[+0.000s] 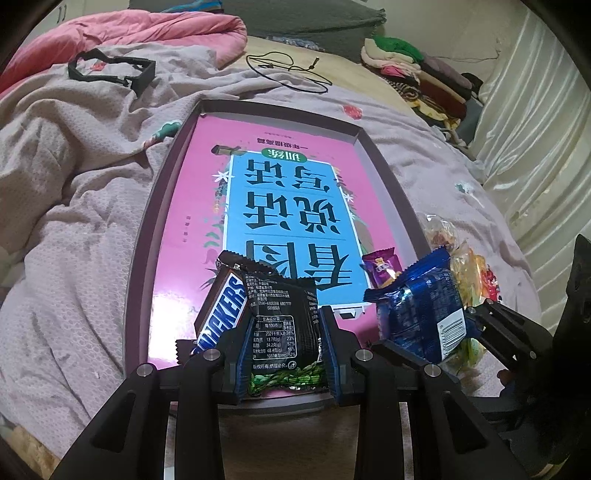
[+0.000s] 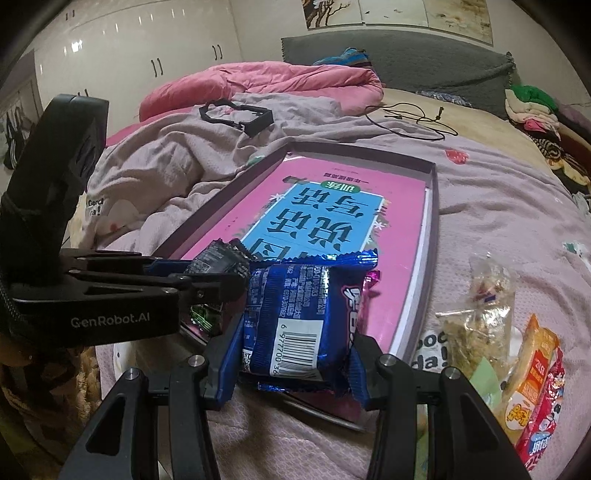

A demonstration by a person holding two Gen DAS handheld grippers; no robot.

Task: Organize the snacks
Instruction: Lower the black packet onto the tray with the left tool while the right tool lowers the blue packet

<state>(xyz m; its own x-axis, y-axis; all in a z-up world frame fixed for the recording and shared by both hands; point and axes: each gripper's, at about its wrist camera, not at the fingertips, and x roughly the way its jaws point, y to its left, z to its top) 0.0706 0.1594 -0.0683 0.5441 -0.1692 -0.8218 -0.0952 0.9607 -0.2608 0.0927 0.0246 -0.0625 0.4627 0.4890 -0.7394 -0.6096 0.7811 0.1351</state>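
A shallow purple tray (image 1: 155,206) lined with a pink and blue book cover lies on the bed; it also shows in the right wrist view (image 2: 436,206). My left gripper (image 1: 284,350) is shut on a black snack packet (image 1: 282,321) over the tray's near end. A Snickers bar (image 1: 221,314) lies in the tray beside it, and a small purple candy (image 1: 382,267) lies further right. My right gripper (image 2: 291,354) is shut on a blue snack packet (image 2: 299,314) above the tray's near right corner. The left gripper shows at the left of the right wrist view (image 2: 207,284).
Several loose snack packets (image 2: 517,362) lie on the lilac bedsheet right of the tray. A black plastic frame (image 1: 110,70) and a thin cable (image 1: 291,70) lie further back. A pink duvet (image 1: 147,33) and folded clothes (image 1: 413,70) are at the far side.
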